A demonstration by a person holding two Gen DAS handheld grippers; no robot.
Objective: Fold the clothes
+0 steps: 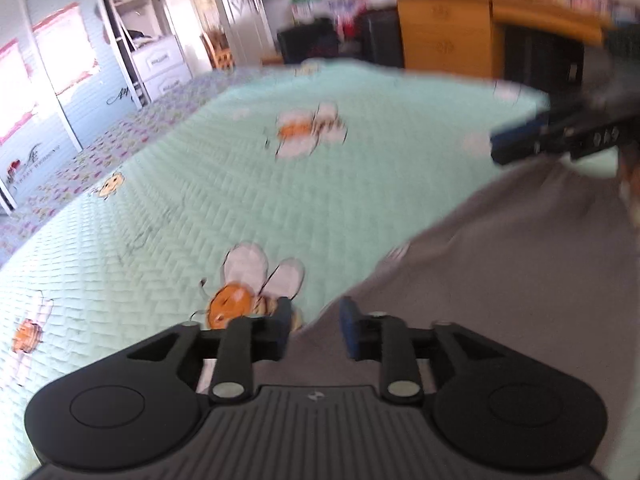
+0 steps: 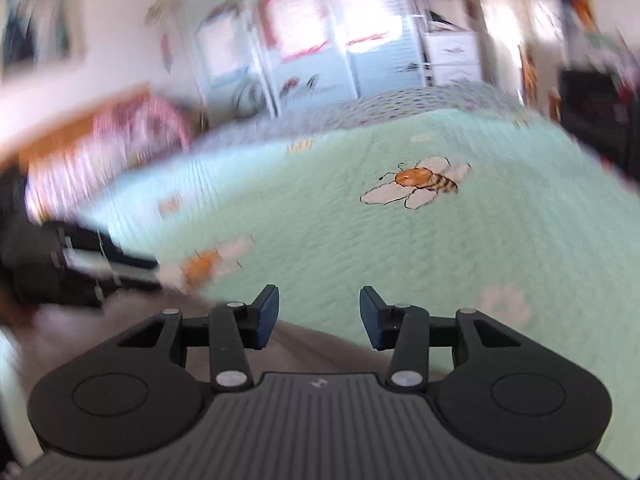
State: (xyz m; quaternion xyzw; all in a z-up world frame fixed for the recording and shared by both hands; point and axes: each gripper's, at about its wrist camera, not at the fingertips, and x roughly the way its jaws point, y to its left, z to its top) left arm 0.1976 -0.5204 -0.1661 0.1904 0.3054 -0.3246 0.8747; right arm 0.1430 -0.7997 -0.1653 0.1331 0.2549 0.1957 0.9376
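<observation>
No readable writing: wardrobe (image 1: 48,112) script is too blurred. We count 1 grey garment (image 1: 500,280) lying on the bed's mint bee-print quilt (image 1: 180,208), near-right part of the quilt in left wrist view. Left gripper (image 1: 314,330): jaws apart w/ nothing between, over the garment's edge. Right gripper (image 2: 319,317): jaws wide, empty, above the garment edge too. Wooden desk (image 1: 448,36) beyond the quilt.

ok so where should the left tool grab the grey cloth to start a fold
Take the grey cloth at its long edge against the green quilt, just ahead of the open left tool. Come in low from the quilt side: the cloth lies flat, so that free edge is likely the easiest part to pinch.
</observation>
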